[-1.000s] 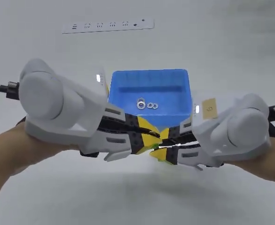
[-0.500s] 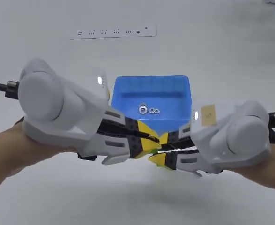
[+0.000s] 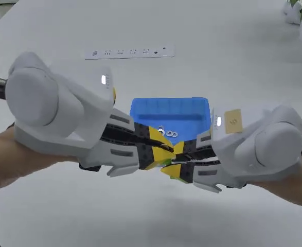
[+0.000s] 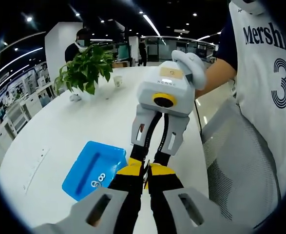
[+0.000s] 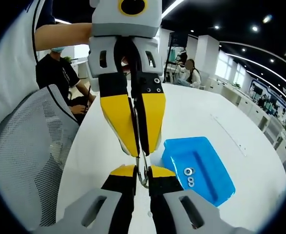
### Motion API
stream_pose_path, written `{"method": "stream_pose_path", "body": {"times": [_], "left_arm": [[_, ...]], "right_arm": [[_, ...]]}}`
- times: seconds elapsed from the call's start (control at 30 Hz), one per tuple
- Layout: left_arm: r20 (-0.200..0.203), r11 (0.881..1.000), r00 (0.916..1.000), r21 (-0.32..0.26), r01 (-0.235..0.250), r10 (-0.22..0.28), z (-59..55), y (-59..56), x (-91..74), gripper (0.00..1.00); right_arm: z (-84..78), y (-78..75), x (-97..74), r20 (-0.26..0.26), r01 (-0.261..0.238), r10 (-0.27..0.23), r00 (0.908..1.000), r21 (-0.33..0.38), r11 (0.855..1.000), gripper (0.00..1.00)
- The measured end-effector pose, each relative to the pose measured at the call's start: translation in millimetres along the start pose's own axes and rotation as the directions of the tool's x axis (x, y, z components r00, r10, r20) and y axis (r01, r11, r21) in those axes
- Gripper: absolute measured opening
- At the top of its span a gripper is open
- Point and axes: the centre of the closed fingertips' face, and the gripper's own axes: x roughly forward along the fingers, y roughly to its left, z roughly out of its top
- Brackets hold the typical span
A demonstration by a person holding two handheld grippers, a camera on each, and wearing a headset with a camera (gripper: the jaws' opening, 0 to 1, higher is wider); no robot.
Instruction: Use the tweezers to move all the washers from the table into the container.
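Observation:
My left gripper (image 3: 166, 150) and right gripper (image 3: 172, 168) meet tip to tip just in front of the blue container (image 3: 140, 110). Thin metal tweezers (image 5: 140, 139) run between the two sets of yellow-tipped jaws, and both grippers are shut on them. In the right gripper view my own jaws (image 5: 142, 173) pinch the tweezers' rounded end, while the left gripper (image 5: 138, 146) comes down from above. Three washers (image 3: 167, 133) lie inside the container, partly hidden behind the jaws. The left gripper view shows the container (image 4: 82, 165) with its washers (image 4: 98, 180) to the left of the jaws (image 4: 143, 169).
A white power strip (image 3: 129, 52) lies on the table beyond the container. A potted plant (image 4: 86, 68) stands at the far side of the round white table. A mesh chair (image 5: 26, 161) is beside the table edge, and people sit in the background.
The head camera has tilted, so the container and power strip sit lower in the picture. The grippers stay tip to tip on the tweezers.

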Motion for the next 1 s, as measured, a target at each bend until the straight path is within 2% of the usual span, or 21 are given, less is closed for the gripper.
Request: {"method": "stream_pose_path", "body": {"times": [0.2, 0.27, 0.57, 0.8, 1.0], "left_arm": [[0.033, 0.999, 0.9991, 0.033, -0.028, 0.027, 12.8, 10.6, -4.9, 0.07], [0.033, 0.998, 0.9991, 0.056, -0.030, 0.028, 15.8, 13.4, -4.8, 0.07], [0.037, 0.996, 0.9989, 0.089, -0.031, 0.028, 20.8, 44.9, -3.7, 0.07], [0.045, 0.995, 0.9983, 0.093, -0.042, 0.038, 17.5, 73.4, 5.6, 0.07], [0.035, 0.993, 0.9984, 0.110, -0.048, 0.045, 11.6, 89.1, 12.6, 0.07]], "right_arm": [[9.5, -14.9, -8.6, 0.013, 0.036, -0.036, 0.9993, -0.021, 0.999, 0.10], [11.6, -20.7, -9.6, 0.016, 0.042, -0.042, 0.9990, -0.025, 0.999, 0.10], [15.6, -52.3, -6.0, 0.017, 0.079, -0.079, 0.9968, -0.048, 0.996, 0.10], [8.9, -80.7, 1.3, 0.004, 0.100, -0.100, 0.9949, -0.038, 0.994, 0.10], [3.3, -95.7, 10.5, 0.007, 0.109, -0.108, 0.9941, -0.021, 0.994, 0.10]]}}
